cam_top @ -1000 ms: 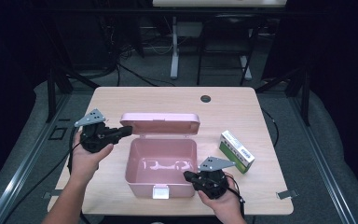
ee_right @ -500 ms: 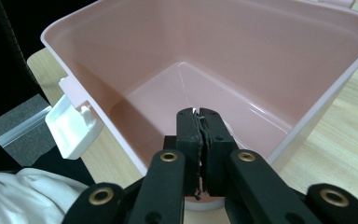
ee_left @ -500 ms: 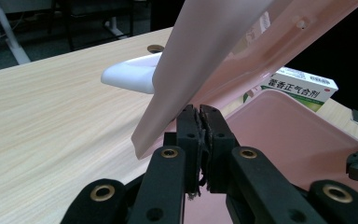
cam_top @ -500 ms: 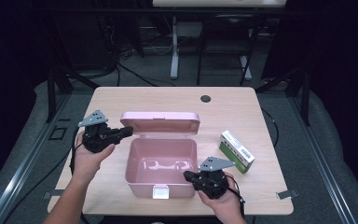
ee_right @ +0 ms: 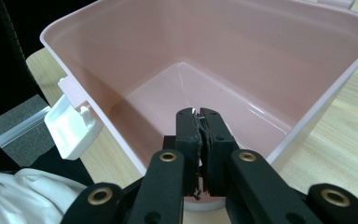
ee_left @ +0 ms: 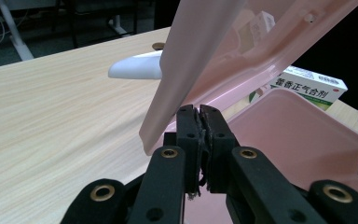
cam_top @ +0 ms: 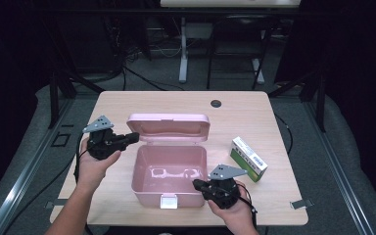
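Pink box (cam_top: 170, 171) sits open at the near middle of the counter (cam_top: 127, 105), between the two tools. Left hand-held gripper (cam_top: 133, 137): jaws pinched together, nothing between them, tips just at the left end of the raised lid (cam_top: 169, 127); in the left gripper view the lid edge (ee_left: 186, 60) leans over the closed tips, contact uncertain. Likely placed there to prop or steady the lid. Right hand-held gripper (cam_top: 197, 184): jaws likewise closed on nothing, tips at the box's near right corner, pointing into the bare interior (ee_right: 200, 88), probably bracing the box against sliding. White latch (cam_top: 168, 201) faces the near edge, hinge on the far side; lid stands nearly upright, leaning back. Box's long axis looks to run near to far, though only slightly longer that way; lid runs left to right. Green-and-white carton (cam_top: 248, 158) lies to the right, apart from the box.
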The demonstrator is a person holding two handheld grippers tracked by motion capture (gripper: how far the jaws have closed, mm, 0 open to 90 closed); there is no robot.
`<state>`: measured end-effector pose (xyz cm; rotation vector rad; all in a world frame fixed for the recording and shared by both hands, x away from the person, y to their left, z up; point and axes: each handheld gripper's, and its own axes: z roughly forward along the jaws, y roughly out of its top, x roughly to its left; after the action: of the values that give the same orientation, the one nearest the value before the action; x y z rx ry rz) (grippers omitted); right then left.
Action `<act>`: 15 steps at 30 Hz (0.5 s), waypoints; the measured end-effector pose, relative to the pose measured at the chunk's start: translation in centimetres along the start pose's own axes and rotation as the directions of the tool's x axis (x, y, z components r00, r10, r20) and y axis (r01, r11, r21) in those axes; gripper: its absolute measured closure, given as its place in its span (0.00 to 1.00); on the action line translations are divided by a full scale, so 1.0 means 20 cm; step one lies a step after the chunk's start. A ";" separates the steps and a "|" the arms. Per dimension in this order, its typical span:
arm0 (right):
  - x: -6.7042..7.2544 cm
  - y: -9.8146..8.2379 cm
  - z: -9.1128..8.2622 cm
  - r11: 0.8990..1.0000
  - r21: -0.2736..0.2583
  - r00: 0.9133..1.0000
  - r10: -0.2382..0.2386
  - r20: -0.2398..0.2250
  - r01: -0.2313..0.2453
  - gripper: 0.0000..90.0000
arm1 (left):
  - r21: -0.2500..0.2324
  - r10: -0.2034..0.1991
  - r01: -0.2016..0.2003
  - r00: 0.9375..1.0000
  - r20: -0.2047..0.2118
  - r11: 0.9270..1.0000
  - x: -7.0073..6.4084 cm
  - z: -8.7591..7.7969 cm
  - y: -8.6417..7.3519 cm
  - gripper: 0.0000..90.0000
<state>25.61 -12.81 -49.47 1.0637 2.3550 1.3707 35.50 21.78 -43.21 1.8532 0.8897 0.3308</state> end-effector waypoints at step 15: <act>0.00 0.00 0.00 1.000 -0.001 1.000 0.000 -0.001 0.000 0.96 | 0.012 -0.007 0.007 1.000 -0.014 1.000 0.03 0.02 -0.02 0.96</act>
<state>25.61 -12.81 -49.47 1.0630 2.3548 1.3719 35.95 21.94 -43.79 1.8609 0.9090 0.3352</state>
